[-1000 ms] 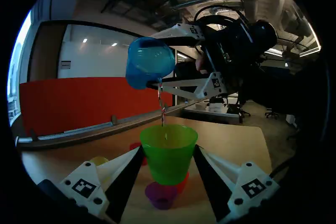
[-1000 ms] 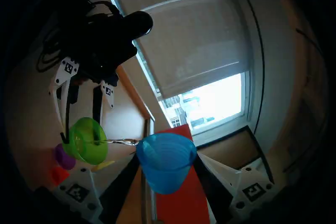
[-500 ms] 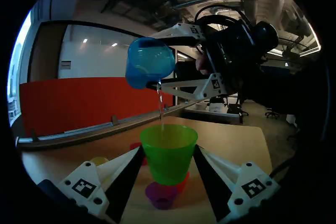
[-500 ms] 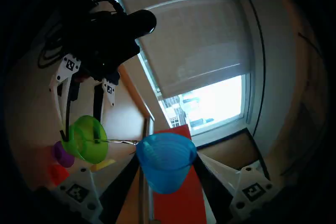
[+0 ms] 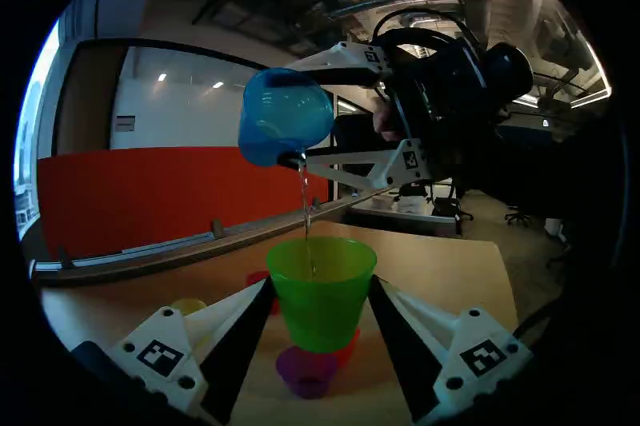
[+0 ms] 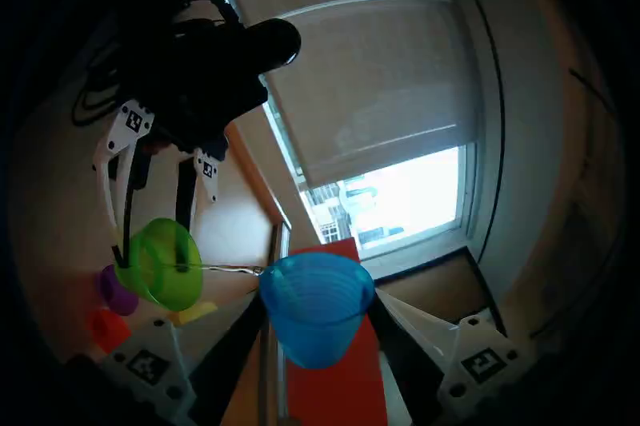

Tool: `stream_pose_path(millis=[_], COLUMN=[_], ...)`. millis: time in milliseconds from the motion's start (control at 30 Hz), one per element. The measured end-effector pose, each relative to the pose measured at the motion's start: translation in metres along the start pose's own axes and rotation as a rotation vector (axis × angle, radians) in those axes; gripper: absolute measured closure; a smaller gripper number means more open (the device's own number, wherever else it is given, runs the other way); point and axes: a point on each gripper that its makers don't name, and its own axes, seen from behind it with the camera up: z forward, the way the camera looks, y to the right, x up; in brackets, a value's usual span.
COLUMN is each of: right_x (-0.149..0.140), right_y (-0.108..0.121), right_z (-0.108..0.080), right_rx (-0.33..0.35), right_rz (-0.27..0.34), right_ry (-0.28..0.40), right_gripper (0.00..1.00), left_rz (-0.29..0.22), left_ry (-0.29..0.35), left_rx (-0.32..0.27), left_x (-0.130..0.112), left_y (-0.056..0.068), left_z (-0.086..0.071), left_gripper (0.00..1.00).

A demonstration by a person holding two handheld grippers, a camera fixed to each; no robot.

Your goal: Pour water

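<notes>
Two cups aloft: the right hand-held gripper [image 6: 318, 302] clamps the blue cup [image 5: 284, 116], tipped mouth-down, its water [image 5: 305, 202] streaming into the upright green cup [image 5: 322, 310], which the left hand-held gripper [image 5: 322, 290] grips above the surface [image 5: 448, 266].

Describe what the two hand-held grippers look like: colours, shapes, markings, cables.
Both the left hand-held gripper and the right hand-held gripper have white, tapering fingers with black inner faces and a square black-and-white marker near each base. Seen from the other's view, each has a bulky black body with a round camera barrel and looping black cables.
</notes>
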Motion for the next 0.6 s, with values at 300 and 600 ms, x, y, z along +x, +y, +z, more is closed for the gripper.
stream_pose_path(millis=[300,600], right_x=[-0.0010,-0.0006], right_y=[0.0021,0.0033], right_z=[-0.0010,-0.0016], right_rx=[-0.005,-0.007], right_rz=[-0.012,-0.033], right_ry=[0.000,-0.002], right_gripper=[0.10,0.10], left_rz=[0.000,0.002], left_ry=[-0.002,-0.002], left_rx=[0.002,0.001], left_x=[-0.0017,-0.0010], left_y=[-0.0007,-0.0003], left_z=[0.0006,0.0015], left_gripper=[0.17,0.17])
